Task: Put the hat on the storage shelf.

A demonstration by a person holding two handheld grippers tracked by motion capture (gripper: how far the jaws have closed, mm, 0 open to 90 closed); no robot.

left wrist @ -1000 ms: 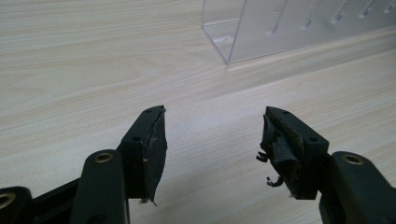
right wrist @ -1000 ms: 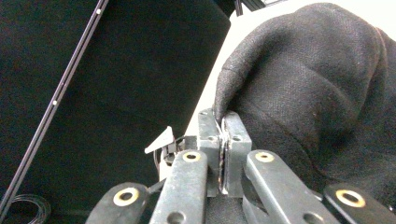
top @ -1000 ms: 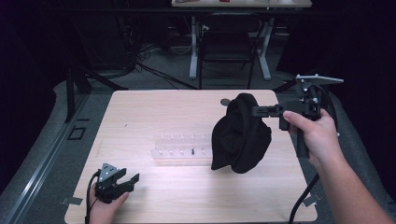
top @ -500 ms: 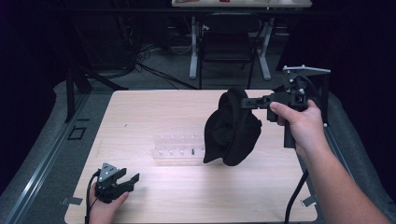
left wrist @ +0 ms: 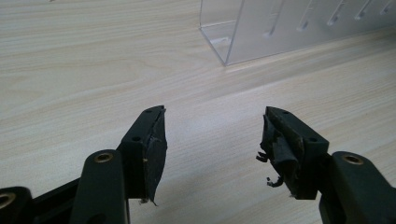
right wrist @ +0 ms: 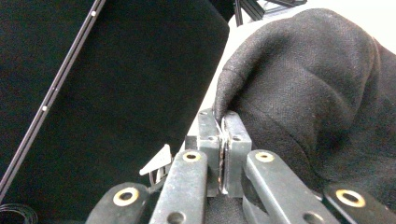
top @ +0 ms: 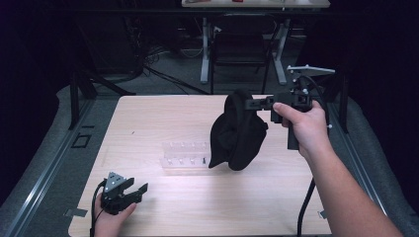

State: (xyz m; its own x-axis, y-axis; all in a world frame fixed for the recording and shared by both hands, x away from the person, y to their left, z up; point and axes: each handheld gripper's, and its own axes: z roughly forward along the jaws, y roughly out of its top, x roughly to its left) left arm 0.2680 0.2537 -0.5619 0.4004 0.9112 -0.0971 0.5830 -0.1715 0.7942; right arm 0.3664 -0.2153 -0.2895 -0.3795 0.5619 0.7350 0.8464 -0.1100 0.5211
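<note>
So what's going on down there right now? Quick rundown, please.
Right tongs shut on black cloth, holding it up over the table. Left tongs open, low by the near edge. Clear plastic rack sits under the cloth.

Light wood-grain surface (top: pixel 148 123), rectangular, mostly bare. A clear plastic rack (top: pixel 184 157) with small pegs lies on it near the middle; in the left gripper view its corner sits on the wood (left wrist: pixel 243 37). Left gripper (top: pixel 129 193) rests on the surface at the near-left corner, jaws apart, hand (top: pixel 111 219) on it.
</note>
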